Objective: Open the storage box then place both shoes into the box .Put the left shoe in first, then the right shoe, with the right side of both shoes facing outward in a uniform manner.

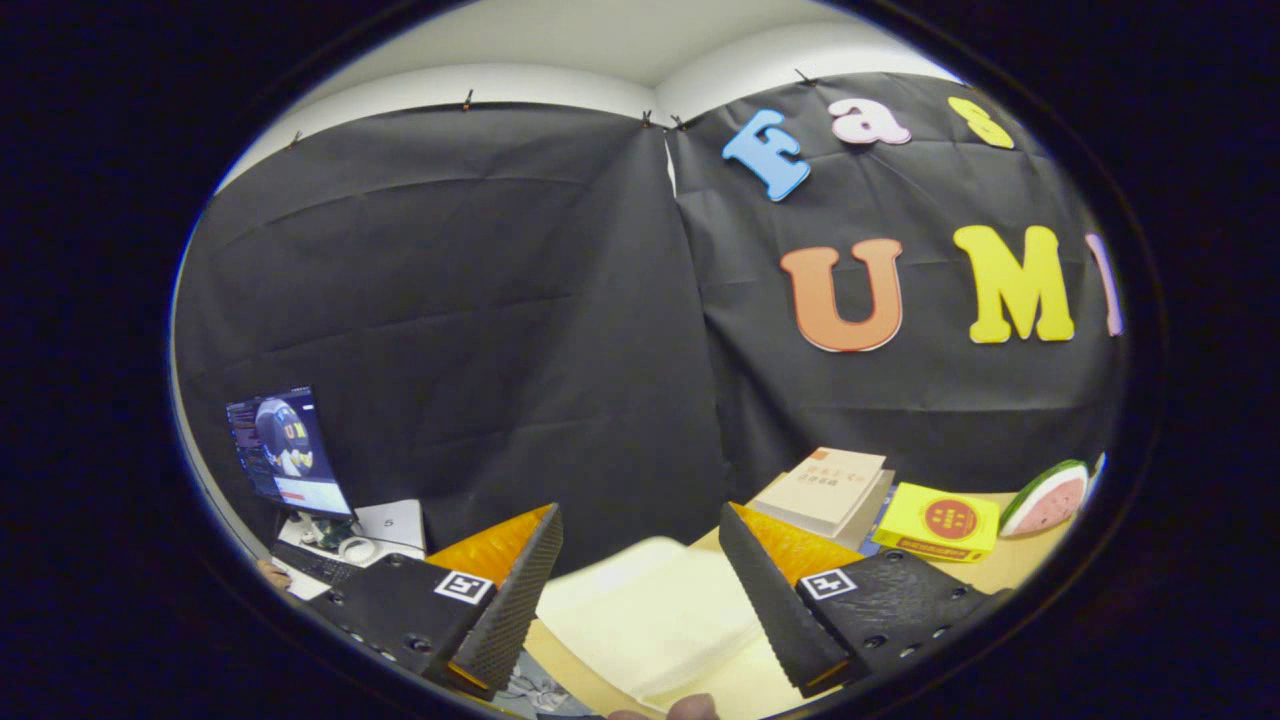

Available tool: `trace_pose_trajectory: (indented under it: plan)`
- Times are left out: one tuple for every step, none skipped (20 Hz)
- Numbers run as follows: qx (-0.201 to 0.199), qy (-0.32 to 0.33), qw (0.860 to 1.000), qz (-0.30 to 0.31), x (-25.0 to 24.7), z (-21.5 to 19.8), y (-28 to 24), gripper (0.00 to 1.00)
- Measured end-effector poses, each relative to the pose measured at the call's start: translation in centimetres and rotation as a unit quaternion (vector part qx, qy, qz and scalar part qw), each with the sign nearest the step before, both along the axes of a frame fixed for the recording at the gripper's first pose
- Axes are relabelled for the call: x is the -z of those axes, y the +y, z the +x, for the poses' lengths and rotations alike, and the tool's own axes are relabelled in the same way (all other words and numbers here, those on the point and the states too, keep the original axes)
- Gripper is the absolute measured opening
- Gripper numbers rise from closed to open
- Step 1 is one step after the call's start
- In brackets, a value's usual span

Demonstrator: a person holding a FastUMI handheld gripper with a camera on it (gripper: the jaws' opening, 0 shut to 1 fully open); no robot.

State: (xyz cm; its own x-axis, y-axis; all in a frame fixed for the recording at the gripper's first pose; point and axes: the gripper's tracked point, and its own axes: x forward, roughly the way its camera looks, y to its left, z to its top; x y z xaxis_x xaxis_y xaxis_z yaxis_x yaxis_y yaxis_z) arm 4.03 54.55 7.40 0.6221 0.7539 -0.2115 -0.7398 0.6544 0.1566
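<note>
We see the gripper [640, 590] with its fingers spread wide apart, grasping nothing. Between the fingers, and reaching a little beyond their tips, lies a pale, blurred box [650, 620]; we cannot tell whether its lid is up or down, nor whether either finger touches it. It rests on a tan table [1010, 570]. A fingertip [692, 708] of a person shows just below the box, close to the base of the fingers.

Beyond the right finger, a stack of books [828, 492] lies on the table. To the right of the books sits a yellow carton [940, 522], and further right a watermelon slice [1048, 497] stands at the table's far side.

Beyond the left finger and well apart from it, a lit monitor [288, 452] stands on a desk, with a keyboard [312, 566] in front of it and a white sheet [392, 524] beside it.
</note>
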Motion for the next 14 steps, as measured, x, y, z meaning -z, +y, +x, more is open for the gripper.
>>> trace_pose_trajectory:
  plan:
    - [0.013, -0.013, 1.000, -0.003, 0.0, 0.2, -1.4, 0.95]
    - [0.027, -0.026, 0.999, -0.006, -0.1, 0.4, -2.9, 0.95]
    - [0.041, -0.038, 0.998, -0.008, -0.2, 0.4, -4.5, 0.96]
    - [0.055, -0.049, 0.997, -0.011, -0.2, 0.5, -6.3, 0.95]
    - [0.072, -0.056, 0.996, -0.015, 0.0, 0.7, -8.5, 0.96]
    - [0.089, -0.061, 0.994, -0.019, 0.3, 0.9, -10.8, 0.96]
    - [0.108, -0.065, 0.992, -0.024, 0.7, 1.0, -13.4, 0.96]
    - [0.127, -0.065, 0.989, -0.033, 1.5, 1.2, -16.2, 0.97]
    - [0.143, -0.061, 0.987, -0.040, 2.3, 1.5, -19.1, 0.96]
    - [0.162, -0.052, 0.984, -0.048, 3.4, 1.7, -22.1, 0.96]
    - [0.184, -0.042, 0.980, -0.058, 4.6, 2.1, -25.3, 0.96]
    - [0.205, -0.036, 0.976, -0.069, 5.6, 2.6, -28.2, 0.96]
    - [0.227, -0.031, 0.970, -0.081, 6.6, 3.1, -30.9, 0.96]
    - [0.245, -0.024, 0.965, -0.093, 7.7, 3.5, -33.2, 0.96]
